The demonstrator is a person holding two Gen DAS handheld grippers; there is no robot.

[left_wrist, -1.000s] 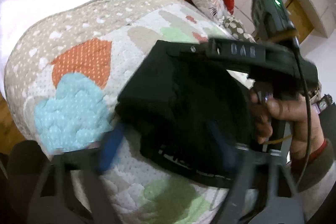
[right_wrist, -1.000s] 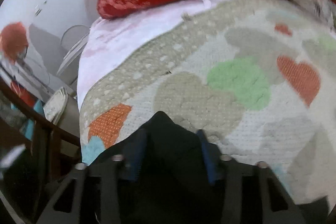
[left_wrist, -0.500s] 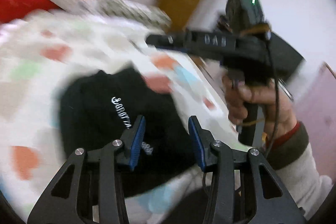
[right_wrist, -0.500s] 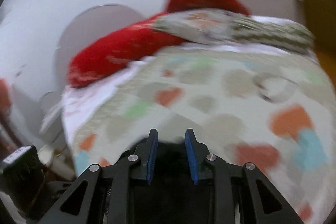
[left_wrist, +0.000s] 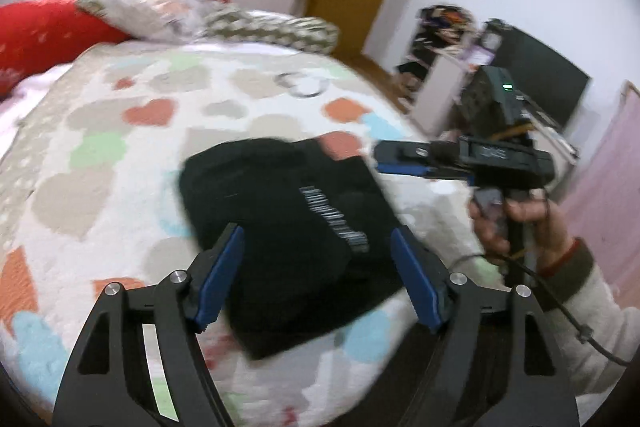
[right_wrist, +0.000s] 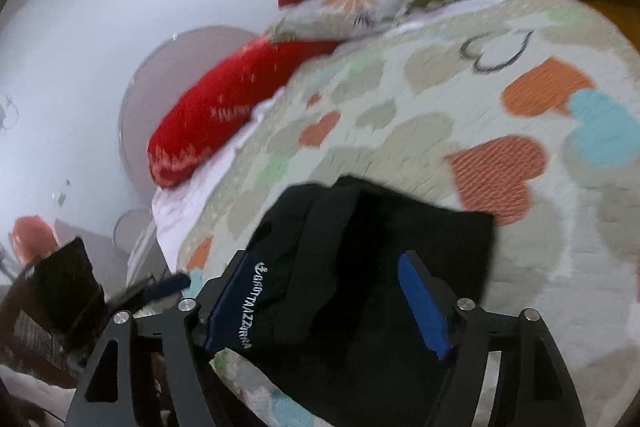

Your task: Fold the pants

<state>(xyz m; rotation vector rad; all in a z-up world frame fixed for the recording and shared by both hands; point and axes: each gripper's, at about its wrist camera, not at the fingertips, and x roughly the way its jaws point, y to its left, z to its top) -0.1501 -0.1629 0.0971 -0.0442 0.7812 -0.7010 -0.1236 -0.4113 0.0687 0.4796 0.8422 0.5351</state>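
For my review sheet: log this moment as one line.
pants: folded, flat on quilt | left gripper: open, empty | right gripper: open, empty | stage: fold appears done

**Black pants folded into a compact bundle**

The pants (left_wrist: 288, 235) are black and lie folded into a thick, roughly rectangular packet with several layers stacked. One stepped fold edge runs across the top of the bundle in the right wrist view (right_wrist: 360, 267). A line of white lettering runs along one side of the upper layer; it is too blurred to read surely. The bundle rests flat, its corners fairly square.
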